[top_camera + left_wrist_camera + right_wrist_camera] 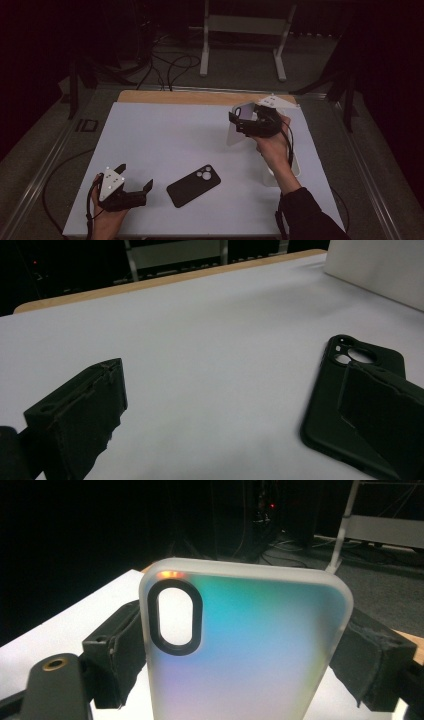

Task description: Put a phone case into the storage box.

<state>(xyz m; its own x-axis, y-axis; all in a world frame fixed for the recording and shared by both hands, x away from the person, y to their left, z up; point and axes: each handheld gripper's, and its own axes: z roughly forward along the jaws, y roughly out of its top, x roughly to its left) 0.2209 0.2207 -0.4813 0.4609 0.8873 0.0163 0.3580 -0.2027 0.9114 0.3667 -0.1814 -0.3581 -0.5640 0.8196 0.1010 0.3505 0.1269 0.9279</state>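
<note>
Nearest, left gripper (134, 186) rests idle on the table (160, 135), jaws apart and empty. Black phone case (193, 185) lies just beside it, long axis diagonal, camera cutout toward the far right. Farther off, right gripper (243, 121) clamps the translucent case (240, 645) upright by its long edges, cutout uppermost. Judged step: carrying; next, a controlled set-down.

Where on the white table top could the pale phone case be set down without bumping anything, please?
The widest bare patch is the far left of the white table top, between its wooden edge and the black phone case. The near strip is crowded by that case and the left claw. The right claw grips the pale case.
</note>
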